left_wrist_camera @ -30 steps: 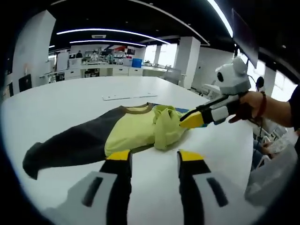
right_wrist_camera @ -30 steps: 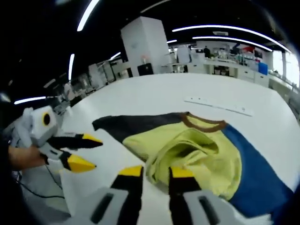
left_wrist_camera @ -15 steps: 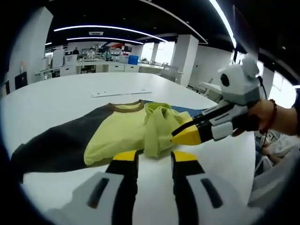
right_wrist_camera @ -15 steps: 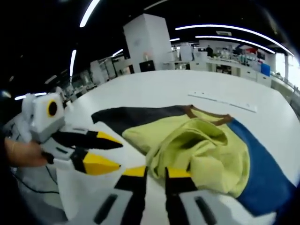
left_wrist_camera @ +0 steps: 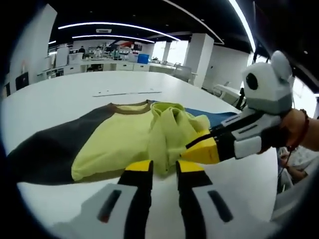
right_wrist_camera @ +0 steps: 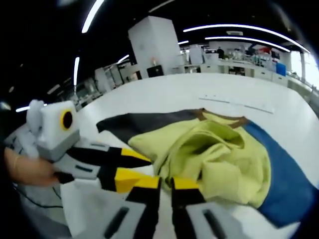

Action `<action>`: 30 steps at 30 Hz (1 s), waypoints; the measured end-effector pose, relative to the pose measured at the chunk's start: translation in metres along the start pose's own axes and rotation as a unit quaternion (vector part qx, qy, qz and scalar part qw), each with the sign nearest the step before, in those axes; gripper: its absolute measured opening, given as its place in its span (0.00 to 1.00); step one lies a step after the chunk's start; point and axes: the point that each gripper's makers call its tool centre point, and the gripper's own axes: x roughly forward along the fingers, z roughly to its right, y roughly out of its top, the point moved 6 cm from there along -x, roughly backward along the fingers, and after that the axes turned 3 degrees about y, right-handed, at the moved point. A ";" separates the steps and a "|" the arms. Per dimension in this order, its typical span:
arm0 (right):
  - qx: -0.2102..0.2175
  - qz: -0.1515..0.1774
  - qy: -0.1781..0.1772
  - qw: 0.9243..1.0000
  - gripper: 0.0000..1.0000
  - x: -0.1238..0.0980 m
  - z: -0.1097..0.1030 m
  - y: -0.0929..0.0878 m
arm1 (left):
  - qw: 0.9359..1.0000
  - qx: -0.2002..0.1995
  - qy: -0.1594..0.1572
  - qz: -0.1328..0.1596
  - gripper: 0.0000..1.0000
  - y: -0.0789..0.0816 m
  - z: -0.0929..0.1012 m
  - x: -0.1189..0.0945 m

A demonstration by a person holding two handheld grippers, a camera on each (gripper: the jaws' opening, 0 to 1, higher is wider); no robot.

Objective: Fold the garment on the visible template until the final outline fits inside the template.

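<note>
Right now your left gripper (left_wrist_camera: 163, 167) is reaching its yellow-tipped jaws toward the near edge of the garment (left_wrist_camera: 124, 137), and they are standing only a narrow gap apart, with no cloth visibly caught between them. Your right gripper (right_wrist_camera: 165, 183) is doing much the same: its jaws are sitting nearly together at the bunched yellow hem, and you cannot tell from these views whether they are pinching fabric. In the left gripper view, the right gripper is coming in from the right side, its yellow tip pressing against the rumpled yellow fold, with your hand (left_wrist_camera: 299, 130) gripping its handle. In the right gripper view, the left gripper is lying just beside the right one, tips almost touching.

The garment is lying on the white table (left_wrist_camera: 60, 97), its yellow body heaped up in the middle, a dark sleeve stretching away to one side and a blue part (right_wrist_camera: 281, 181) to the other. A brown collar (right_wrist_camera: 222, 119) is facing the far side. Beyond it, a thin white strip (left_wrist_camera: 127, 92) is resting on the table.
</note>
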 end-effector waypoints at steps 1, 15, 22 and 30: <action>0.001 0.000 0.000 1.000 0.02 0.000 0.000 0.000 | 1.000 -0.001 0.002 -0.002 0.15 -0.001 -0.001 0.002; 0.013 0.003 0.002 1.000 0.00 0.002 0.007 0.000 | 0.999 -0.031 0.011 -0.014 0.03 -0.004 -0.010 0.011; 0.013 0.005 0.003 1.000 0.00 0.001 0.007 0.000 | 0.999 -0.044 0.007 -0.012 0.00 -0.003 -0.013 0.006; 0.010 0.019 0.009 1.000 0.00 -0.015 0.009 0.005 | 0.998 -0.059 0.005 0.009 0.00 0.007 -0.017 -0.014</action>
